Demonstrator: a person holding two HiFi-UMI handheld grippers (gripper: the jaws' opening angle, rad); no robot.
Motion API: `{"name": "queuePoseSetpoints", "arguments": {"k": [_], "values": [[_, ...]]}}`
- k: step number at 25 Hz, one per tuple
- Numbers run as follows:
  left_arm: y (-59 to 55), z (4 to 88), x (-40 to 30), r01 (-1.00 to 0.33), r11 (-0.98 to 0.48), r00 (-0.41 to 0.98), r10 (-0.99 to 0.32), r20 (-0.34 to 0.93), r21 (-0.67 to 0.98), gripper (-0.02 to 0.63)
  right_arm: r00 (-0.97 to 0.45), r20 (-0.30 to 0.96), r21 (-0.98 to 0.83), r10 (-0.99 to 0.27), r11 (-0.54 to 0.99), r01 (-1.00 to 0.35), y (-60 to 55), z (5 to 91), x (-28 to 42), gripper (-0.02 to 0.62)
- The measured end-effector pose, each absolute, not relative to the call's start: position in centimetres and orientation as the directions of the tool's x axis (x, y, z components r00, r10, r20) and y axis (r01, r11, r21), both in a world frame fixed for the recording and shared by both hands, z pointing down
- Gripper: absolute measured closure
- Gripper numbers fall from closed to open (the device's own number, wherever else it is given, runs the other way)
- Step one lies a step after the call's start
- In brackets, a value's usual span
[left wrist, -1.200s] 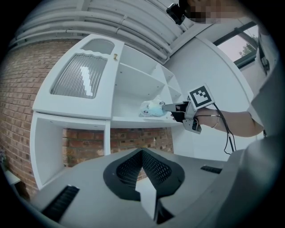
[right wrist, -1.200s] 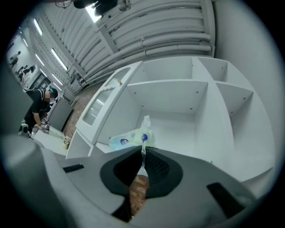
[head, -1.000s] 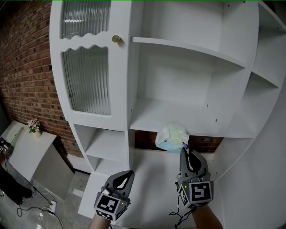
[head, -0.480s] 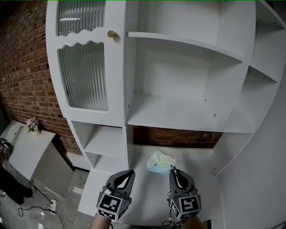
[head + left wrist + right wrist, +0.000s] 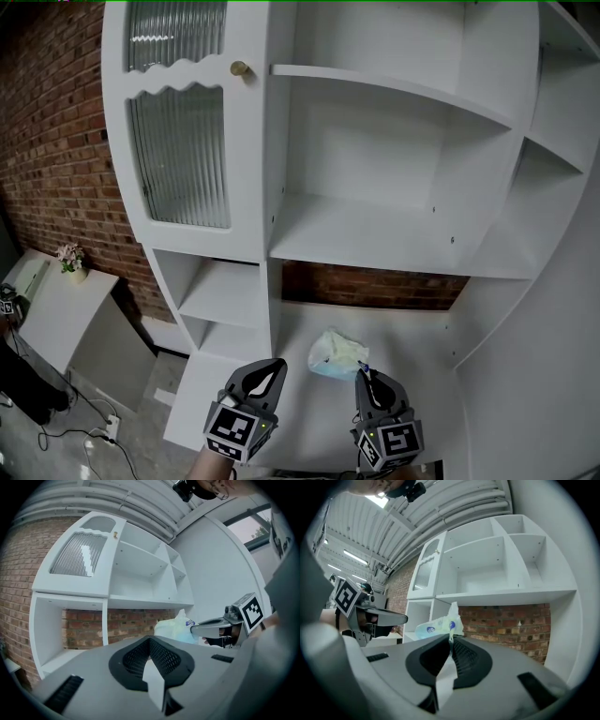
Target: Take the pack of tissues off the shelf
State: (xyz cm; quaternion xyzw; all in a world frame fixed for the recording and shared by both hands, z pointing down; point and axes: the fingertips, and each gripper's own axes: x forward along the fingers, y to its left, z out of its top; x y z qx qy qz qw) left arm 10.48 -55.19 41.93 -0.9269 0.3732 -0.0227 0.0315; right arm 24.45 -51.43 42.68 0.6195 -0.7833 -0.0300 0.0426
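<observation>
The pack of tissues point(image 5: 336, 354), pale green and white plastic with a blue label, hangs low in front of the white shelf unit point(image 5: 375, 234), off its shelves. My right gripper point(image 5: 366, 375) is shut on the pack's edge; in the right gripper view the pack point(image 5: 438, 625) sticks up from between the closed jaws of that gripper point(image 5: 450, 641). My left gripper point(image 5: 267, 370) sits beside it at the left, shut and holding nothing. In the left gripper view that gripper point(image 5: 150, 641) points at the shelves, with the pack point(image 5: 176, 625) at its right.
The shelf unit has a ribbed glass door point(image 5: 183, 159) with a brass knob point(image 5: 240, 68) at the left and bare open shelves. A brick wall point(image 5: 56, 150) stands to the left. A low white table point(image 5: 56, 309) carries a small flower pot point(image 5: 71, 264).
My right gripper has come down and back toward me with the pack, from the level of the middle shelf's edge to below it. The left gripper has barely moved.
</observation>
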Motion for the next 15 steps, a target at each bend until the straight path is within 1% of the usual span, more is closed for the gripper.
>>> {"name": "queuePoseSetpoints", "arguments": {"k": [10, 15], "values": [[-54.44, 42.34, 11.06, -0.68, -0.73, 0.73, -0.683, 0.04, -0.064, 0.591, -0.22, 0.037, 0.108, -0.975, 0.223, -0.969, -50.87, 42.69, 24.92, 0.583], [-54.58, 42.15, 11.0, -0.685, -0.725, 0.725, -0.688, 0.026, -0.075, 0.591, -0.214, 0.037, 0.104, -0.976, 0.217, -0.971, -50.87, 42.76, 25.31, 0.583]]}}
